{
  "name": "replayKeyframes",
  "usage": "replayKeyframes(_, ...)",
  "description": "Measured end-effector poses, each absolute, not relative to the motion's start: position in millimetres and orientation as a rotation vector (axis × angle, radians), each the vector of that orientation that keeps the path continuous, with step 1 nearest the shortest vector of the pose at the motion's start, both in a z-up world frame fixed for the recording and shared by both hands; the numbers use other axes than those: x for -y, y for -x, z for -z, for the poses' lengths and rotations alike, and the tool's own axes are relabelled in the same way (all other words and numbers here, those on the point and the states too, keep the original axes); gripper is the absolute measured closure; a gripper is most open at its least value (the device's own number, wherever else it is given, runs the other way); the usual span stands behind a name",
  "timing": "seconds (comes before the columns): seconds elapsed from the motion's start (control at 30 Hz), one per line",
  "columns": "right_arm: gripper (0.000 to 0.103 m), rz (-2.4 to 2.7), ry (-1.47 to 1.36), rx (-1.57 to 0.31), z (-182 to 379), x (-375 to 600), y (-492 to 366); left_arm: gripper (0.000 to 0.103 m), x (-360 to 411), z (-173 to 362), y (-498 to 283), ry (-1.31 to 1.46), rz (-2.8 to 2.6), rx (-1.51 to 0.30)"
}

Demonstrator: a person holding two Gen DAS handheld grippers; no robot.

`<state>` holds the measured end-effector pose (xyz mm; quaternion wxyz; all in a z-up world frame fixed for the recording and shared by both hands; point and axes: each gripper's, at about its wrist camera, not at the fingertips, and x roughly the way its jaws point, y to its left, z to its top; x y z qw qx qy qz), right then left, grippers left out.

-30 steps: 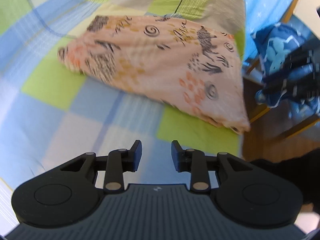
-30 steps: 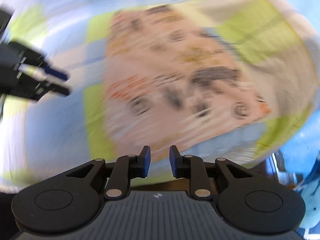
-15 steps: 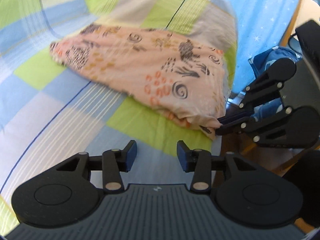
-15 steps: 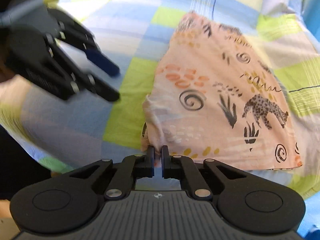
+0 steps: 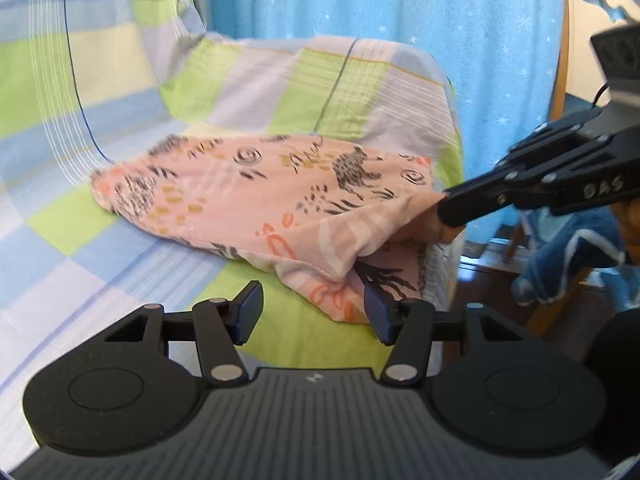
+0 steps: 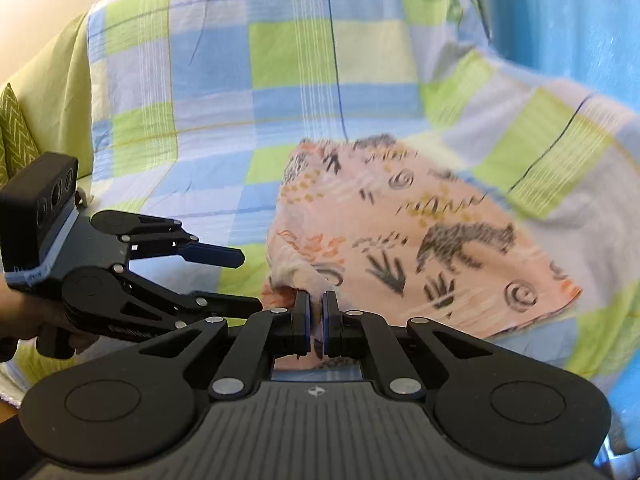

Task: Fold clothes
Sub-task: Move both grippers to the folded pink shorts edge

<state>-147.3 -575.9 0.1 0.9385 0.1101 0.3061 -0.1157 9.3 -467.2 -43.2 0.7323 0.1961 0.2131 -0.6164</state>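
the right gripper point(image 6: 315, 322) pinches the pink garment's point(image 5: 280, 196) near corner; its long axis runs toward 10 o'clock. the left gripper point(image 5: 312, 312), fingers spread, sits just short of the adjoining corner at 1 o'clock.

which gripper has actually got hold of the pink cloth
The right gripper: it is shut on a corner of the pink printed cloth. The left gripper is open, holding nothing.
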Motion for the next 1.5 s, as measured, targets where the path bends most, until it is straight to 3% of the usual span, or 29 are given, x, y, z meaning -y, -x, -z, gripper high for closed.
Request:
replayKeyframes(0.43,0.098,0.235,-0.224,-0.649,-11.4,571.3,137.4,0.049,512.4,58.3,8.4,-0.406,1.043,-0.475)
replayKeyframes(0.5,0.098,0.253,-0.183,-0.638,-7.0,571.8,137.1,0.054,505.1,56.7,16.5,-0.469,1.001,-0.438)
replayKeyframes(0.73,0.097,0.158,-0.107,-0.636,24.8,555.2,136.9,0.051,463.1,46.6,19.3,-0.582,0.955,-0.394)
replayKeyframes(0.9,0.086,0.087,0.027,-0.684,35.0,536.2,143.3,0.051,452.7,42.8,16.1,-0.628,0.988,-0.398)
replayKeyframes(1.07,0.084,0.077,0.042,-0.7,39.3,529.3,146.7,0.044,432.8,35.3,7.0,-0.643,0.995,-0.385)
replayKeyframes(1.17,0.075,0.097,0.122,-0.72,44.1,521.1,140.1,0.042,425.1,36.3,5.7,-0.641,1.034,-0.37)
replayKeyframes(1.27,0.075,0.104,0.137,-0.738,48.5,520.9,134.5,0.042,424.8,41.3,5.5,-0.642,1.109,-0.362)
replayKeyframes(1.33,0.083,0.105,0.105,-0.742,49.4,524.3,131.7,0.041,430.1,45.0,6.7,-0.648,1.155,-0.356)
replayKeyframes(1.37,0.103,0.11,0.088,-0.744,49.5,526.1,130.6,0.041,432.5,46.0,7.6,-0.648,1.179,-0.353)
replayKeyframes(1.5,0.103,0.131,0.019,-0.706,44.1,533.5,134.7,0.042,444.9,49.3,11.7,-0.637,1.238,-0.326)
